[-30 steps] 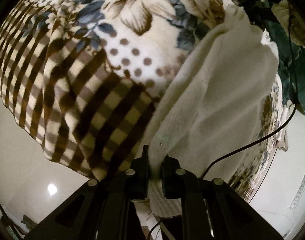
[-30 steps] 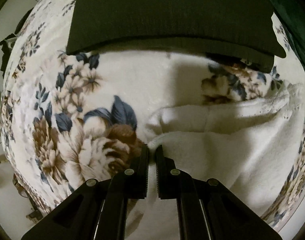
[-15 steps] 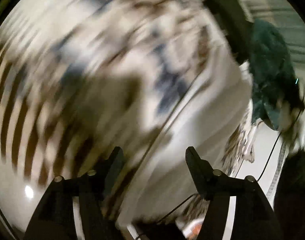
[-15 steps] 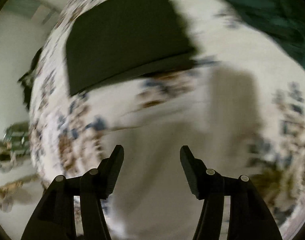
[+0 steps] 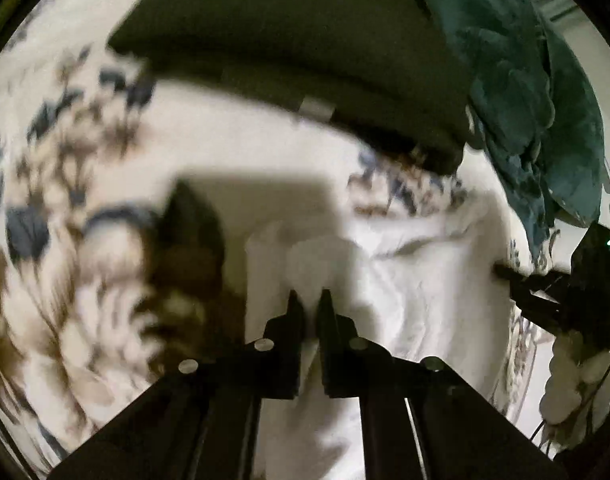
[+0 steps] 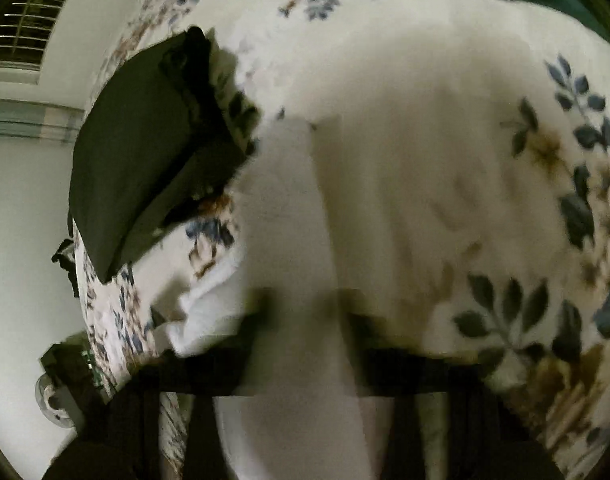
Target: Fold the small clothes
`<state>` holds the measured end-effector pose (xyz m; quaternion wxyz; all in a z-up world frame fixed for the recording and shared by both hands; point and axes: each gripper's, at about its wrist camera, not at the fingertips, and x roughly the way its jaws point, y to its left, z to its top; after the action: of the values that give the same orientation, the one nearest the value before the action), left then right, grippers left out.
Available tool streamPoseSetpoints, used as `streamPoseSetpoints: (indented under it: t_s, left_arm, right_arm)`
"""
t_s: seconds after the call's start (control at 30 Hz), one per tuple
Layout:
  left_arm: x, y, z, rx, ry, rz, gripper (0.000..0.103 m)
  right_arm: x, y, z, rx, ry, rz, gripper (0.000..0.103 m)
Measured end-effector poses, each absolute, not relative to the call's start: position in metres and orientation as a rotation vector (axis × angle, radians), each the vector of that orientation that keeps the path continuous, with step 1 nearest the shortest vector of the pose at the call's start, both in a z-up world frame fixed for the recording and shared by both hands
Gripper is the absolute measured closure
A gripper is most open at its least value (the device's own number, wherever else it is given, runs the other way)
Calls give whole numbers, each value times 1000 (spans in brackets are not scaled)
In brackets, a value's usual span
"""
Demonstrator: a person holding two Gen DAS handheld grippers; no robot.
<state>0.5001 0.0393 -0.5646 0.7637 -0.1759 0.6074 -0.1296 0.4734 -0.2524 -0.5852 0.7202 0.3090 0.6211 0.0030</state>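
Note:
A white knit garment (image 5: 405,276) lies on the floral blanket (image 5: 65,240). My left gripper (image 5: 309,300) is shut on a fold of the white garment at its near left part. In the right wrist view the garment (image 6: 289,260) runs from the centre down to the bottom edge. My right gripper (image 6: 301,316) is heavily blurred; its fingers look spread with white cloth between them, so its state is unclear. The right gripper also shows at the right edge of the left wrist view (image 5: 545,288), over the garment's right side.
A folded dark garment (image 5: 305,52) lies on the blanket beyond the white one, also seen in the right wrist view (image 6: 145,160). A teal cloth (image 5: 537,100) is heaped at the far right. The blanket's edge and pale floor (image 6: 21,240) lie left.
Both grippers let go and opened half a second ago. The left one has since swung to a new spot and shut on the white garment again. The right one has moved rightward, blurred.

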Motion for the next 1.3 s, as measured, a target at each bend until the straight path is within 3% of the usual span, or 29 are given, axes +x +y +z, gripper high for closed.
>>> streamPoseSetpoints:
  t_s: [0.23, 0.33, 0.4, 0.47, 0.53, 0.67, 0.7, 1.0, 1.23, 1.3]
  left_arm:
    - [538, 46, -591, -424, 1351, -184, 98]
    - [535, 56, -599, -482, 1380, -200, 94]
    - [530, 68, -592, -542, 1394, -224, 93]
    - [518, 82, -576, -574, 1394, -251, 88]
    - [503, 91, -560, -575, 1381, -279, 82]
    - [435, 126, -525, -564, 1389, -319, 50]
    - [414, 133, -520, -551, 1405, -316, 48]
    - [237, 143, -565, -537, 1714, -326, 48]
    - [201, 121, -600, -469, 1744, -330, 48]
    - [200, 121, -603, -489, 1717, -346, 37]
  right_arm:
    - [491, -264, -598, 614, 1371, -84, 99]
    - [490, -259, -605, 569, 1415, -92, 98]
    - [482, -259, -604, 599, 1434, -73, 85]
    - [464, -264, -596, 665, 1447, -36, 55]
    - [438, -269, -585, 717, 1446, 3, 50]
    - [365, -265, -562, 751, 1482, 47, 47]
    - [342, -262, -558, 763, 1499, 50, 47]
    - [142, -215, -579, 852, 1734, -3, 46]
    - [66, -166, -646, 830, 1830, 14, 46]
    - [58, -158, -660, 864, 1821, 32, 46]
